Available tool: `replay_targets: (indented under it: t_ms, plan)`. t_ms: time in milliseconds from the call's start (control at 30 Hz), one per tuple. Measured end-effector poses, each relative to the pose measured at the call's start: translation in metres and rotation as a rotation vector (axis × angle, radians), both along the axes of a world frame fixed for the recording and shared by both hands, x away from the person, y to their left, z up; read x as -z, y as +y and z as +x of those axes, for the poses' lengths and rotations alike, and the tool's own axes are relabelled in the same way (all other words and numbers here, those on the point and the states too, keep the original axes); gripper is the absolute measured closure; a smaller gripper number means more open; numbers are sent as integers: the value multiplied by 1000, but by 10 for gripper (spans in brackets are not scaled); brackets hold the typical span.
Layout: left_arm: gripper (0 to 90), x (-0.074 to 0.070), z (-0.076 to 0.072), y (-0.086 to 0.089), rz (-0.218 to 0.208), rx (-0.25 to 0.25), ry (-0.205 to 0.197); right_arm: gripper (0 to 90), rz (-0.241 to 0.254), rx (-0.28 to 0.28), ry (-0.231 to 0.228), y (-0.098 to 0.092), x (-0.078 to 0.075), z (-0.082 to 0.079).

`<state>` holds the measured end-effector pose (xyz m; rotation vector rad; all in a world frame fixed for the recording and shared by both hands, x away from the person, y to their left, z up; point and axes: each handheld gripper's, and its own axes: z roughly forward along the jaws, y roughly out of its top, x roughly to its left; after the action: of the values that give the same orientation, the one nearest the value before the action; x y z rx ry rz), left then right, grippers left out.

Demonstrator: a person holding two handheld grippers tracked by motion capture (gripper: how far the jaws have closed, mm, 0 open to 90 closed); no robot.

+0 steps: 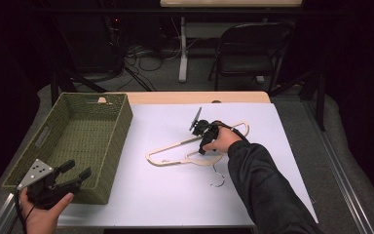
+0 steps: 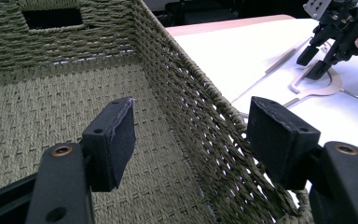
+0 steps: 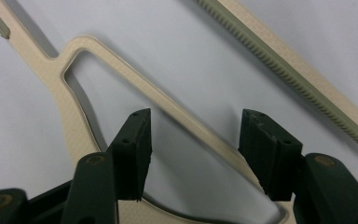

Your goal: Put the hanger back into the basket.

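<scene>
At the left edge of the bench [image 1: 175, 195] the left gripper [image 1: 75, 176] rests in the person's hand by the near corner of the woven basket [image 1: 78, 141], released, its jaws standing either side of the basket's near wall with nothing pressed between the pads. The basket is olive-green cord, coarse in weave, rectangular, with a cut handle slot in its end wall, and looks empty. To its right, on the white sheet covering the bench, lies the hanger [image 1: 175, 146] — flat, cream-coloured, smooth plastic with a ribbed grey strip along one bar and a metal hook [image 1: 217, 178] pointing toward the person. Its long axis runs across the bench, rising slightly to the right. The right gripper [image 1: 202, 141] hovers directly over the hanger's middle, tips pointing down, jaws spread and holding nothing — one thin cream bar crosses the gap between its pads. The right hand is plainly the nearer one; judging by this, the coming move is a short descent and a pinch on that bar.
</scene>
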<state>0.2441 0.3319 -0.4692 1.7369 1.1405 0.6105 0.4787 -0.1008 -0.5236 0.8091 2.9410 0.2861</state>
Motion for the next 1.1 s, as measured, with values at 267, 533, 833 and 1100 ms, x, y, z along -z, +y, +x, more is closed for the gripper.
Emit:
replay_targets:
  t_ms: [267, 533, 833, 1100]
  plan:
    - [324, 0, 0, 0, 1, -3, 0, 441, 4, 6, 16, -1, 4, 1]
    - [324, 0, 0, 0, 4, -3, 2, 448, -16, 2, 20, -1, 4, 2]
    - [324, 0, 1, 0, 1, -1, -1, 451, -12, 3, 29, -1, 5, 4]
    - [325, 0, 1, 0, 0, -2, -3, 586, -29, -5, 35, 0, 4, 0]
